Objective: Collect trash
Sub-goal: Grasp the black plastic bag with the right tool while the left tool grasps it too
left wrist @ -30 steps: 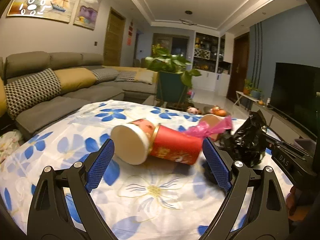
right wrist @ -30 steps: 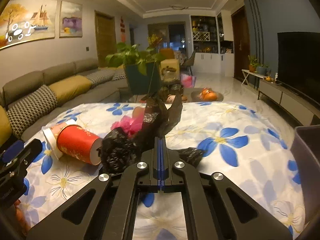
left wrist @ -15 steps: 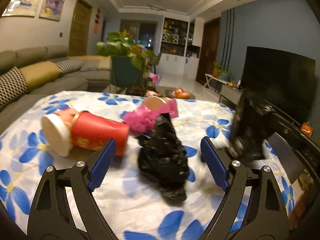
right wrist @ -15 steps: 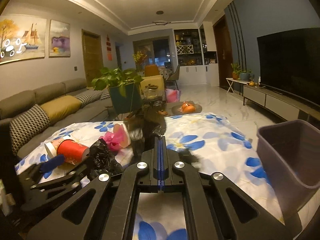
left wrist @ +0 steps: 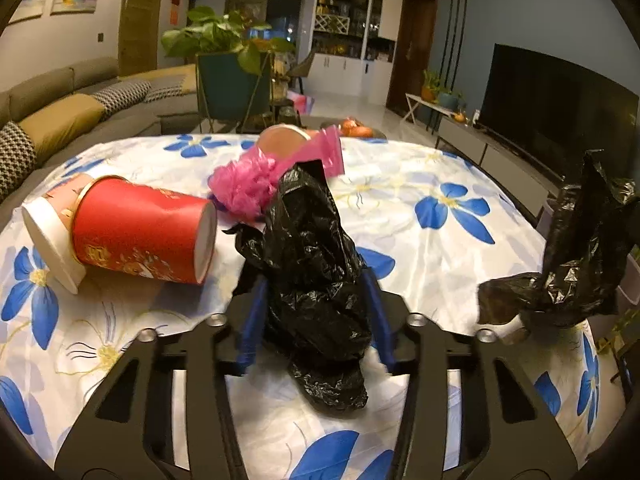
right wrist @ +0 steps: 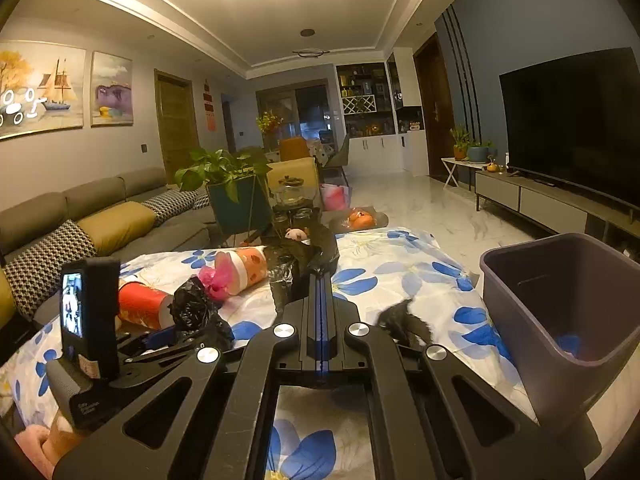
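Note:
A crumpled black plastic bag (left wrist: 312,280) lies on the flowered tablecloth (left wrist: 420,208). My left gripper (left wrist: 314,280) straddles it with its jaws closing, and the blue pads (left wrist: 252,328) touch its sides. My right gripper (right wrist: 320,276) is shut on a second black plastic bag (right wrist: 300,260), which hangs above the table (left wrist: 576,264). A red paper cup (left wrist: 136,240) lies on its side to the left, nested in a white one. A pink plastic bag (left wrist: 244,188) and an orange-patterned cup (left wrist: 284,140) lie behind.
A purple bin (right wrist: 520,280) stands at the table's right edge, close to my right gripper. A sofa (right wrist: 100,216) runs along the left; a potted plant (right wrist: 228,184) and a fruit plate (right wrist: 360,220) sit beyond the table. A TV (right wrist: 576,120) fills the right wall.
My left gripper swung right from the cups to the lying black bag and its jaws narrowed around it. My right gripper lifted its black bag off to the right, and the purple bin came into view.

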`<act>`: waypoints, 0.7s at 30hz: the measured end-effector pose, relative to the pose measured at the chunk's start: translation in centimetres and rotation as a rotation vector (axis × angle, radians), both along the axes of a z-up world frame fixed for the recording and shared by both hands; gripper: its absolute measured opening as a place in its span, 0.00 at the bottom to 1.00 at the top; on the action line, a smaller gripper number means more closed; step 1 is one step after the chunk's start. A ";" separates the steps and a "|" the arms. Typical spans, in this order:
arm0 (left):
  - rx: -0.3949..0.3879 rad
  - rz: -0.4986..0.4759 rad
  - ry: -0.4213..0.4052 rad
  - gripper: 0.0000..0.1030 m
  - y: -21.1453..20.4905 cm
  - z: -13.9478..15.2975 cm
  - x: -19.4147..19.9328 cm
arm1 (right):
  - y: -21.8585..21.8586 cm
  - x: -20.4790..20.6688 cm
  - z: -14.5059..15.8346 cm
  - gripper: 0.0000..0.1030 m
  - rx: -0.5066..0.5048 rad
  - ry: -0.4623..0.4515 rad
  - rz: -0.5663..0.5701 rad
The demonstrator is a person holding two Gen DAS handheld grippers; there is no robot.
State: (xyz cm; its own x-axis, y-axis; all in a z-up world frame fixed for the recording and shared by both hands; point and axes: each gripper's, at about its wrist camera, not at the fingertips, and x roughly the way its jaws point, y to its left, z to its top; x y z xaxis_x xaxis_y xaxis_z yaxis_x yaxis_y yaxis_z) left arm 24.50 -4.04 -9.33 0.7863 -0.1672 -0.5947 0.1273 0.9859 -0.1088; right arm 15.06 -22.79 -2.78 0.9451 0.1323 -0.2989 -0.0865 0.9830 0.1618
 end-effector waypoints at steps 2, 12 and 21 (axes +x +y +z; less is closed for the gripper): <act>-0.006 -0.006 0.005 0.30 0.0 -0.1 0.0 | -0.1 -0.2 0.0 0.01 -0.002 -0.001 -0.004; -0.054 -0.015 -0.049 0.13 0.4 0.9 -1.5 | -0.5 -0.9 0.3 0.01 -0.008 -0.009 -0.008; -0.067 0.034 -0.132 0.12 1.5 3.3 -6.3 | -0.8 -1.7 0.9 0.01 -0.018 -0.024 -0.013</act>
State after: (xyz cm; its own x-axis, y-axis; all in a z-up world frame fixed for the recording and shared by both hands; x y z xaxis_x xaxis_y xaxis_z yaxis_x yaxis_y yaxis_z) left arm 18.24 -2.58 -6.06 0.8629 -0.1748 -0.4741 0.1113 0.9810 -0.1590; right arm 13.40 -23.55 -1.84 0.9536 0.1144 -0.2784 -0.0769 0.9869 0.1420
